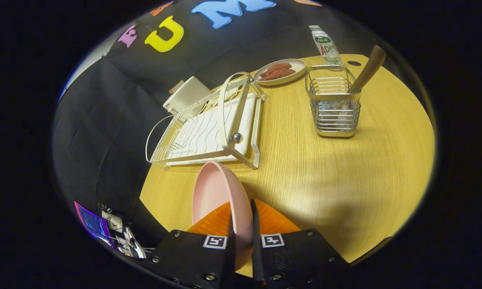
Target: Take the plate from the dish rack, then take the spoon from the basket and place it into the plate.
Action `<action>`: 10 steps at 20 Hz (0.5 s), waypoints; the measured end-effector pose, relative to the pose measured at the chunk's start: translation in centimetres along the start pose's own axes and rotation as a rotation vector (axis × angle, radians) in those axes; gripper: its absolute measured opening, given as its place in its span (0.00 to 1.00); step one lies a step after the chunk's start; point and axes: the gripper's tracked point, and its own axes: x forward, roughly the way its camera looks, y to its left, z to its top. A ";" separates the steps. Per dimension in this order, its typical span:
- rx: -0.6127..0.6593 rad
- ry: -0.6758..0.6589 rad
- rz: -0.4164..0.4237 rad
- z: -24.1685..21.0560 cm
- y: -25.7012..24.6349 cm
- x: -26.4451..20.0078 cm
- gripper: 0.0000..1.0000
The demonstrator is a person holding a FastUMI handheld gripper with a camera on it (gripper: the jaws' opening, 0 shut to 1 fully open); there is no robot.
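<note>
A pink plate (219, 196) stands on edge between my fingers, its rim pinched by both. My gripper (243, 224) is shut on it, held above the wooden table (325, 172). Beyond the plate lies the white wire dish rack (209, 128), with nothing on its wires. Further off, to the right, a metal wire basket (334, 104) holds a spoon with a wooden handle (367, 70) that leans up and to the right out of it.
A small plate with sausages (280, 72) sits behind the rack. A plastic bottle (325, 46) stands behind the basket. A white box (185, 96) rests at the rack's far left corner. The table's left edge drops off beside the pink plate.
</note>
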 end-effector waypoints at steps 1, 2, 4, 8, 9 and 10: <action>0.011 0.002 0.008 0.0 0.0 -0.1 0.17; 0.011 -0.013 -0.003 0.4 -0.4 -0.2 0.20; -0.040 -0.048 -0.043 1.4 -1.4 -1.1 0.34; -0.227 -0.232 -0.148 5.0 -2.7 -3.9 0.52; -0.261 -0.289 -0.167 5.9 -2.7 -4.7 0.52; -0.293 -0.337 -0.190 6.8 -2.8 -5.6 0.52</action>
